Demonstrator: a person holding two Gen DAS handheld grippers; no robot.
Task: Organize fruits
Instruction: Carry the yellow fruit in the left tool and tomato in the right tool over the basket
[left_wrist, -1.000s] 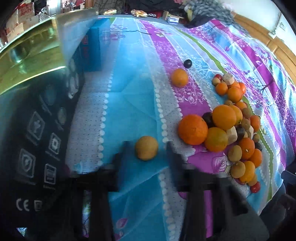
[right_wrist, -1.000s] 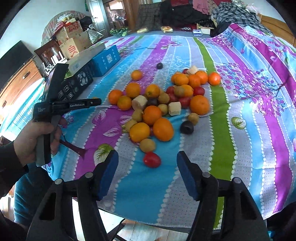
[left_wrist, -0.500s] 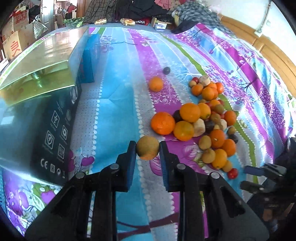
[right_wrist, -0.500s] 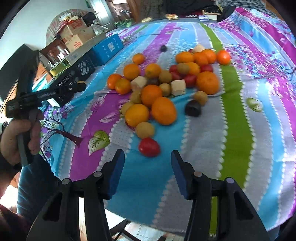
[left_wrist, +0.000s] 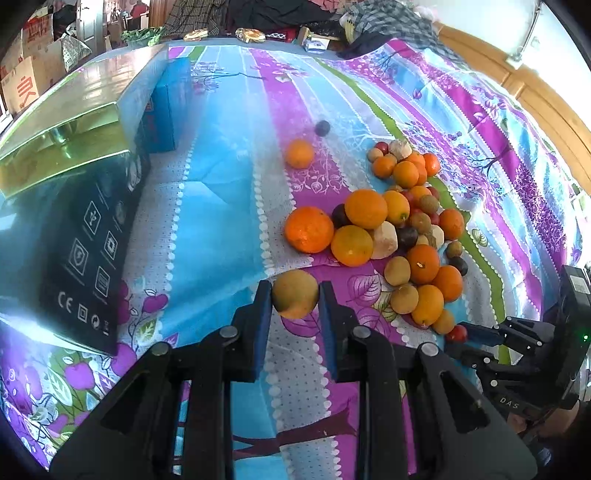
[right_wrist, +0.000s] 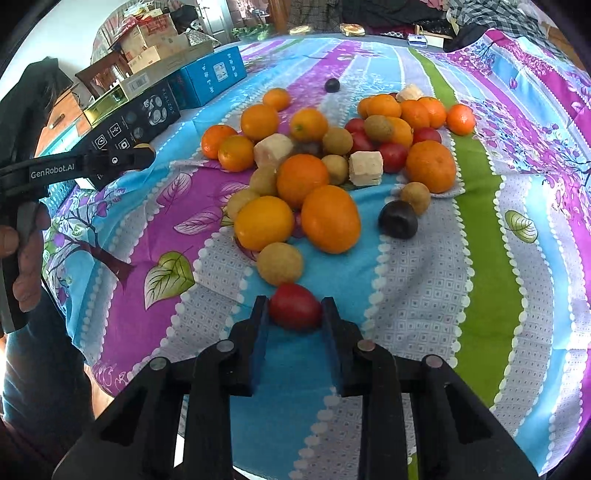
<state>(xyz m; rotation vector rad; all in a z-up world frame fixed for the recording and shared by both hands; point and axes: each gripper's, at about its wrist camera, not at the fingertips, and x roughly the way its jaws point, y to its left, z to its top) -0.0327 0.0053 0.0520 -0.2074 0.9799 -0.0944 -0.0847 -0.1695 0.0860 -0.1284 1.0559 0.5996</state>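
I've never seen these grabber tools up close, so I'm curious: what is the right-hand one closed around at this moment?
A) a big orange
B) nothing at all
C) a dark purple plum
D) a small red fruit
D: in the right wrist view, the right gripper has its two blue pads pressed against either side of a small red fruit at the near edge of the pile.

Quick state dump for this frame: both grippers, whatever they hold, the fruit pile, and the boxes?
Left gripper: shut on the yellow-green round citrus fruit, lifted off the cloth.
Right gripper: closed around the small red tomato-like fruit, at the cloth's near edge.
Mixed fruit pile: loose, unsorted heap on the striped floral tablecloth.
Small dark plum: alone, apart from the pile.
Black printed box and blue carton: closed.
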